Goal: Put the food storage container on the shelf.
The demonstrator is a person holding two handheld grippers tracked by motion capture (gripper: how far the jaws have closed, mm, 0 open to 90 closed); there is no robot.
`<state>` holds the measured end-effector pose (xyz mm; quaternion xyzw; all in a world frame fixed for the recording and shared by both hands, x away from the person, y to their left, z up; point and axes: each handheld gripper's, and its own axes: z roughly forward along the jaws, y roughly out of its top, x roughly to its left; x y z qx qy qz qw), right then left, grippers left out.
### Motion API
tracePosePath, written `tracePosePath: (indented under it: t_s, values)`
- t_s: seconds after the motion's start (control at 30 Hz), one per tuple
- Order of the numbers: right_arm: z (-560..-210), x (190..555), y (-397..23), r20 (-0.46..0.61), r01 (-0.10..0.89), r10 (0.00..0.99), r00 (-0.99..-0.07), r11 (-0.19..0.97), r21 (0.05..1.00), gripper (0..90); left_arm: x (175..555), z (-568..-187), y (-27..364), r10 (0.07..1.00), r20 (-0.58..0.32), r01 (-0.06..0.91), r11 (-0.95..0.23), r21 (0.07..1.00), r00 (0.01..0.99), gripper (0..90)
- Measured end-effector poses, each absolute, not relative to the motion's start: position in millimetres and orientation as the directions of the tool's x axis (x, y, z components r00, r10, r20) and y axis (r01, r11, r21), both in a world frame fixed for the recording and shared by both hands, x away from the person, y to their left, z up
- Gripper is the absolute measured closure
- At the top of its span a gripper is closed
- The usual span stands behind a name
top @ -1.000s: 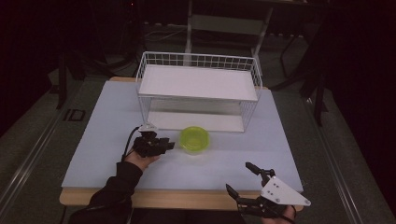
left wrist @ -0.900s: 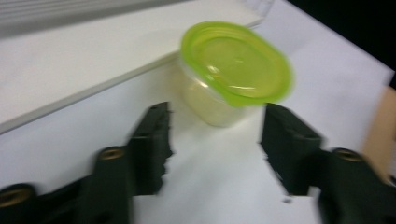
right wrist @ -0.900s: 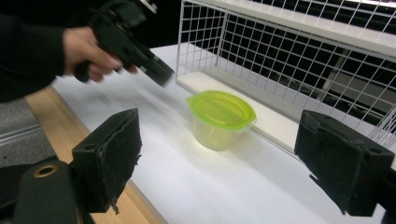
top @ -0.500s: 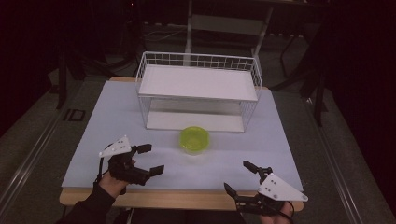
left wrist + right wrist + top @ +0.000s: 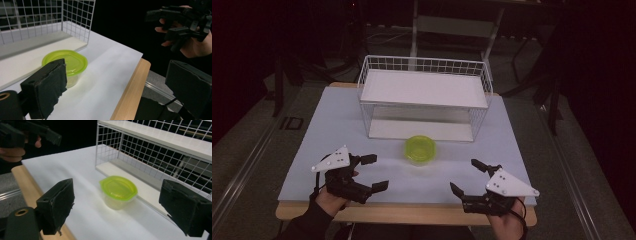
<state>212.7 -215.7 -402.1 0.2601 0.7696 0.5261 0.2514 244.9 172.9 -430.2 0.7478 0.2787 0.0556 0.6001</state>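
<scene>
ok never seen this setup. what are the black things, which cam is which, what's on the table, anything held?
No robot here: a person holds a hand-operated two-jaw gripper in each hand. The high view looks down from above the person's side, with the left gripper and the right gripper near the front edge of the white-topped table. The other two pictures come from cameras riding on each gripper, looking out between its own black padded jaws. On the table stand a white wire rack with a shelf and, in front of it, a small container with a yellow-green lid. Both grippers are open and hold nothing.
</scene>
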Motion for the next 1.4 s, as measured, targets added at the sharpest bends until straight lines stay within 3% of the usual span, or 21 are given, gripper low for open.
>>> tracePosePath:
  t_s: [0.4,0.87,1.0,1.4]
  values:
    - [-416,280,-205,0.193,0.432,0.672,-0.715,0.208,0.878,12.8,291,-442,161,0.561,-0.34,0.485,-0.128,0.865,0.754,11.1]
    - [-444,345,-194,0.341,0.634,0.736,-0.584,0.152,0.758,23.4,349,-465,130,0.632,-0.472,0.654,-0.074,0.753,0.615,15.4]
    - [-452,359,-194,0.365,0.673,0.75,-0.552,0.142,0.725,30.9,359,-479,125,0.66,-0.501,0.703,-0.058,0.709,0.56,17.7]
    - [-480,391,-192,0.582,0.848,0.724,-0.371,0.01,0.529,49.7,379,-508,126,0.647,-0.614,0.795,0.019,0.606,0.452,31.5]
